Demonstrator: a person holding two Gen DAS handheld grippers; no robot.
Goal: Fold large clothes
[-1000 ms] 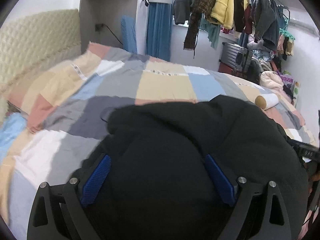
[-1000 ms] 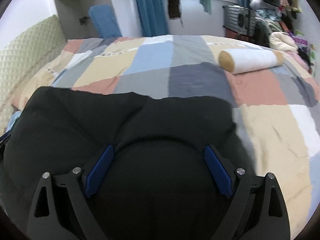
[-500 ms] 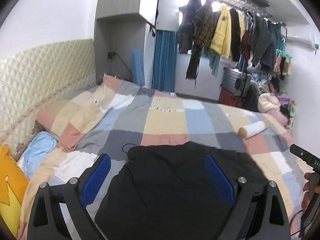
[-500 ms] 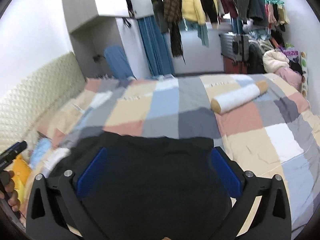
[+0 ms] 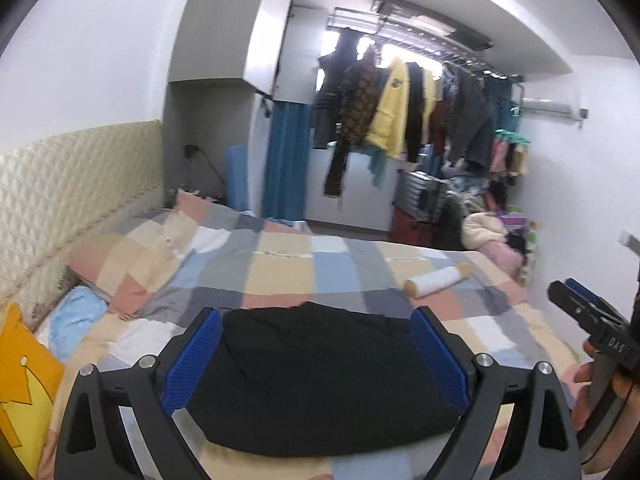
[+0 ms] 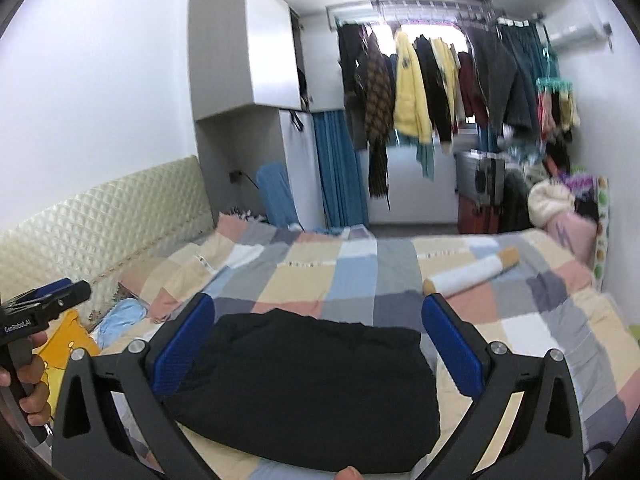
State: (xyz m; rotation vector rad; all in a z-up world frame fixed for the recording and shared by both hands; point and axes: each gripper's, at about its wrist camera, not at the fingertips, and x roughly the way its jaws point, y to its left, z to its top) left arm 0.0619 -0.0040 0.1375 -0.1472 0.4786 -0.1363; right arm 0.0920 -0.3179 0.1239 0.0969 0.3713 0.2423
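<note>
Black garment [image 5: 320,376] lies folded on bed [image 5: 280,256].

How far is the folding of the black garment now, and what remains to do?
Done: the black garment lies on the patchwork bed cover as a compact folded bundle. In hand: nothing; the left tongs and the right tongs are both open above it, not touching it. Left: perhaps only putting the bundle away; no other unfolded garment shows on the bed.
</note>
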